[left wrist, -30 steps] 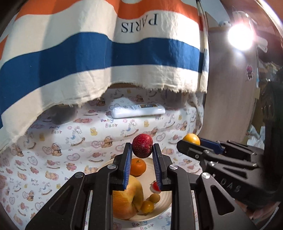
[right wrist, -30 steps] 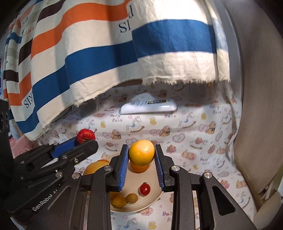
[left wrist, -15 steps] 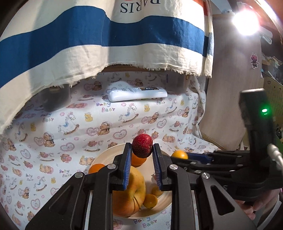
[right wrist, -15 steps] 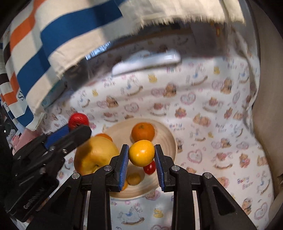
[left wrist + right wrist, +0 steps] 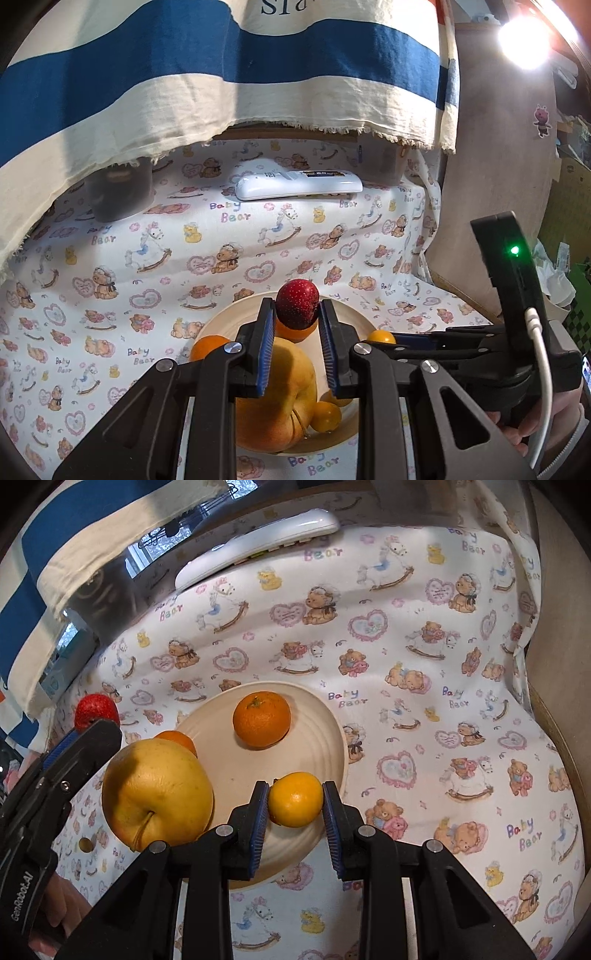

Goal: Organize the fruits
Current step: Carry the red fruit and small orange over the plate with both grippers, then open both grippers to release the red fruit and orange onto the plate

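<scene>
My left gripper (image 5: 297, 345) is clenched on a red strawberry-like fruit (image 5: 297, 303), hanging over the far part of the cream plate (image 5: 325, 734). My right gripper (image 5: 295, 818) grips a small yellow-orange citrus (image 5: 295, 799), low over the plate's near right rim. Neither fruit is set down yet.

Already on the plate: a big yellow apple (image 5: 159, 794) at the left edge, an orange mandarin (image 5: 261, 719) toward the far side, a second orange fruit (image 5: 177, 740) partly hidden behind the apple, and small yellow fruits (image 5: 325, 416) near the front, seen from the left wrist.

The plate sits mid-surface on the bear-print cloth (image 5: 424, 672); no loose fruit shows on it. A white remote (image 5: 298, 184) lies at the far edge.

I judge it nearly done: two placements left, then release.
</scene>
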Demonstrator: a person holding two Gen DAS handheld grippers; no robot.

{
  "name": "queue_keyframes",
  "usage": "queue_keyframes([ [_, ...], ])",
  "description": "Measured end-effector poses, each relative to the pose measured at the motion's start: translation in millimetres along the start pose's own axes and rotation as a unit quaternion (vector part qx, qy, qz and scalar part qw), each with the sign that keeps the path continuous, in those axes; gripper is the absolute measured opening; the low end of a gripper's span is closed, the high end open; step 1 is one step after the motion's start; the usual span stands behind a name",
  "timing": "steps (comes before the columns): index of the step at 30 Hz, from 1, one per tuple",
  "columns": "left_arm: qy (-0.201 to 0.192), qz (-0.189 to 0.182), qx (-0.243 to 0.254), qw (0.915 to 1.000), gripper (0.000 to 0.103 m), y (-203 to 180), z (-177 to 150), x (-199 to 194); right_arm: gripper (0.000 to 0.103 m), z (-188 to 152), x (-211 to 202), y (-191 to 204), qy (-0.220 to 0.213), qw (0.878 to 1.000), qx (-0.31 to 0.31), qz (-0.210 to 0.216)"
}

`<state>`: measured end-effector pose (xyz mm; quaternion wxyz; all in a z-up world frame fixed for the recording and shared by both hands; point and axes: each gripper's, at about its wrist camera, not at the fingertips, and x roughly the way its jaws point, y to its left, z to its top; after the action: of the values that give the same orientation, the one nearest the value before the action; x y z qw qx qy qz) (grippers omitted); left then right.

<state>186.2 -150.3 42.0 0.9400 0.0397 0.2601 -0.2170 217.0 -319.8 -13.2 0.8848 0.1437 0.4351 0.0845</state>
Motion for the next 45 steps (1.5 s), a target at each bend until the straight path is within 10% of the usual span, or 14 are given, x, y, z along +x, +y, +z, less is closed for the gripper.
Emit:
queue_keyframes([
  [3, 0.000, 0.000, 0.001, 1.0000, 0.023, 0.6, -0.1, 0.4, 0.045, 2.3, -4.6, 0.3, -0.007, 1.000, 0.001, 0.003],
  [20, 0.018, -0.006, 0.019, 0.9996, 0.023, -6.2, -5.8, 7.2, 0.046, 3.4, -17.3, 3.8, -0.036, 0.999, -0.003, -0.009],
  [28, 0.033, -0.011, 0.084, 0.9958, 0.023, -25.5, -12.5, 10.8, 0.033, 5.9, -40.3, -6.7, -0.088, 0.991, 0.039, 0.092],
  [45, 0.053, -0.011, 0.127, 0.9904, 0.033, -43.7, -27.1, 20.7, 0.028, 5.9, -32.9, -11.2, -0.055, 0.994, 0.050, 0.083],
])
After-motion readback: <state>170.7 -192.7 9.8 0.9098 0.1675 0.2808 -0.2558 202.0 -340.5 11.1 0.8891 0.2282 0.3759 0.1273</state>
